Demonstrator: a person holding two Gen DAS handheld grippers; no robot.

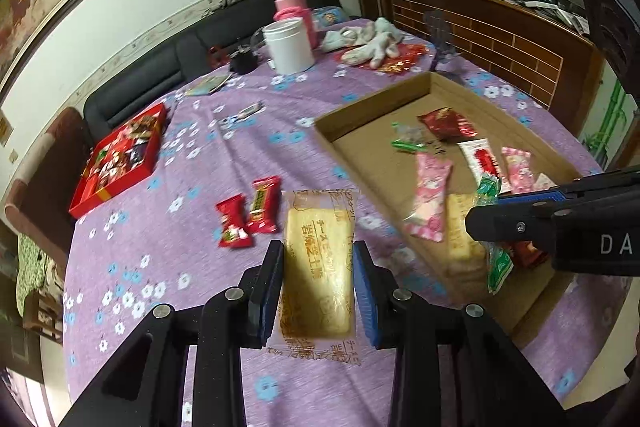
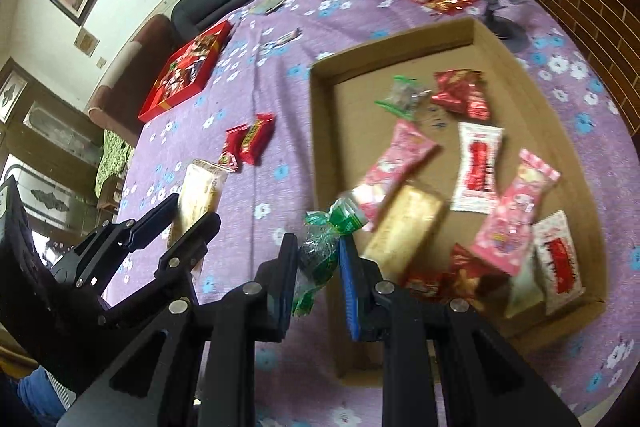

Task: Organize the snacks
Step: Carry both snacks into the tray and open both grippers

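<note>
Snacks [image 2: 476,163], about ten, already lie inside the cardboard box [image 2: 320,115]. Beside the box, the left gripper [image 1: 318,283] clamps a yellow cake packet [image 1: 318,267]; the right gripper [image 2: 318,267] pinches a green-wrapped candy [image 2: 320,247] at its edge. Two red packets [image 1: 248,219] wait on the surface beside the box.

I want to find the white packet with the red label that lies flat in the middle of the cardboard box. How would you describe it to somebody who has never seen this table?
Start at the shallow cardboard tray on the purple flowered tablecloth. On its floor, near the middle, the white packet lies flat between two pink wrappers. It is white with one red label down its centre. A similar packet lies against the tray's near wall.
</note>
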